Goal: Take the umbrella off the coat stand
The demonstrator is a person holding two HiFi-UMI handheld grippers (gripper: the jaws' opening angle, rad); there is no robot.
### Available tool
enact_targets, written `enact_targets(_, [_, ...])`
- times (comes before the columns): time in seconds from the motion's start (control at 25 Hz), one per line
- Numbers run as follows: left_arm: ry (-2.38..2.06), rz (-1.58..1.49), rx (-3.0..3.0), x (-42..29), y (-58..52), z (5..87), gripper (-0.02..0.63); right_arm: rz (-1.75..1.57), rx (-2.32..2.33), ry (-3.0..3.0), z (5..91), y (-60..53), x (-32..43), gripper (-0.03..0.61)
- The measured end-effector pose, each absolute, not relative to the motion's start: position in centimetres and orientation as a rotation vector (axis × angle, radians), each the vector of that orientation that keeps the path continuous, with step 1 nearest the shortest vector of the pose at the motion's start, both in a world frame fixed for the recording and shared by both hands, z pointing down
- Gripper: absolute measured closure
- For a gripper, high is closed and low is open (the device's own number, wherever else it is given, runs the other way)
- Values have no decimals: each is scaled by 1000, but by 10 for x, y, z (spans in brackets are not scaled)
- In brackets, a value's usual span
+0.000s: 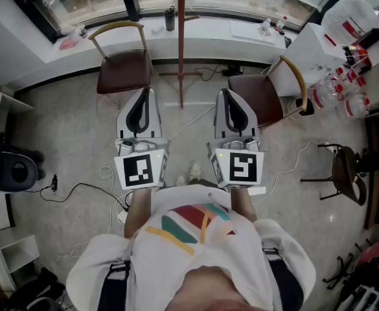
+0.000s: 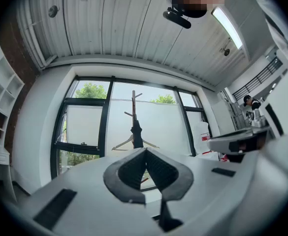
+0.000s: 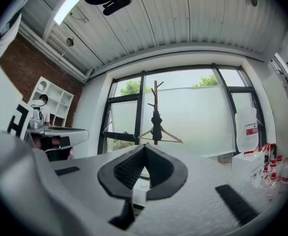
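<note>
The wooden coat stand (image 1: 181, 44) rises by the window, straight ahead between two chairs. A dark folded umbrella (image 1: 170, 18) hangs on it near the top. The left gripper view shows the umbrella (image 2: 136, 132) on the stand (image 2: 133, 104), above a wooden hanger (image 2: 129, 143). It also hangs there in the right gripper view (image 3: 156, 124). My left gripper (image 1: 147, 93) and right gripper (image 1: 225, 93) are held side by side, well short of the stand. The tips meet on both the left gripper (image 2: 146, 150) and the right gripper (image 3: 144, 146), so both are shut with nothing between them.
A brown chair (image 1: 123, 70) stands left of the stand and another (image 1: 262, 96) to its right. A white table (image 1: 319, 50) with several bottles (image 1: 344, 89) is at the far right, a dark stool (image 1: 344, 170) below it. Cables (image 1: 79, 190) trail over the floor.
</note>
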State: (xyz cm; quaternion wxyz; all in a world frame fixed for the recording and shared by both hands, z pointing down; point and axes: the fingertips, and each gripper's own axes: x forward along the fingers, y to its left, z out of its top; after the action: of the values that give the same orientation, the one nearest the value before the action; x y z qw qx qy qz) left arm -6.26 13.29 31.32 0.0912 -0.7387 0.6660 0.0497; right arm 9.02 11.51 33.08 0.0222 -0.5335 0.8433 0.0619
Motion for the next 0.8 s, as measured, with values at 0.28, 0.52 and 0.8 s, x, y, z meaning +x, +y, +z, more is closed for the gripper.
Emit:
enact_targets(0.28, [1970, 153, -2205, -56, 129, 314, 607, 188, -1658, 2611, 331, 112, 97, 580])
enact_targets(0.52, [1960, 149, -2221, -48, 123, 317, 607, 182, -1660, 2616, 333, 108, 102, 580])
enact_targets(0.8, [1981, 136, -2219, -44, 114, 319, 607, 128, -1596, 2606, 330, 100, 106, 580])
